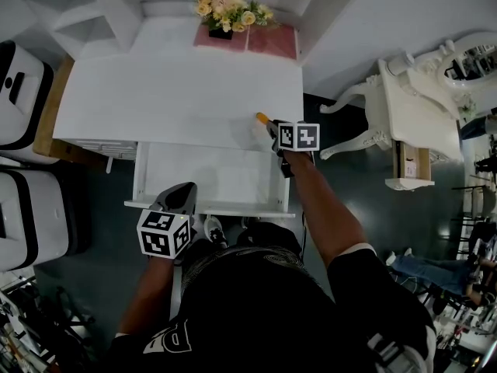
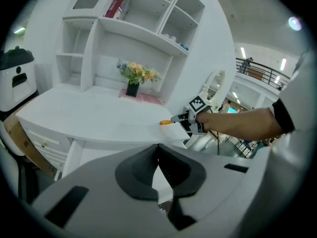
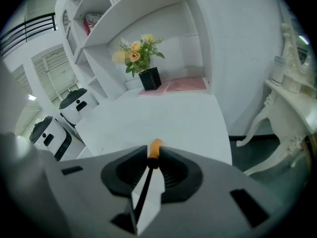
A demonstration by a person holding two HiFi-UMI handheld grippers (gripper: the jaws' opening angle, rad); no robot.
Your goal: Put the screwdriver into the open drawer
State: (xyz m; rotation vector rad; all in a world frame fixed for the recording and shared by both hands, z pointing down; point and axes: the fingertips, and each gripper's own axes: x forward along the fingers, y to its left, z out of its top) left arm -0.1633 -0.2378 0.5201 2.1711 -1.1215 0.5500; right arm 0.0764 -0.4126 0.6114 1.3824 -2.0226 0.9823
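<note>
The screwdriver (image 1: 263, 118) has an orange handle and a thin black shaft. My right gripper (image 1: 272, 127) is shut on it just above the white desk top (image 1: 171, 99), near the desk's front right corner. In the right gripper view the orange handle (image 3: 155, 148) pokes out past the pads and the shaft runs back between them. The open drawer (image 1: 210, 207) sticks out below the desk's front edge, white inside. My left gripper (image 1: 185, 189) hovers over the drawer's front left, its jaws shut with nothing in them. From the left gripper view the screwdriver (image 2: 166, 122) shows in the right gripper (image 2: 181, 119).
A black vase of flowers (image 1: 225, 14) and a pink mat (image 1: 272, 41) sit at the desk's back, under white shelves (image 2: 143, 29). An ornate white side table (image 1: 411, 115) stands to the right. Two white-and-black machines (image 1: 19, 92) stand to the left, beside a narrow drawer stack (image 1: 101, 148).
</note>
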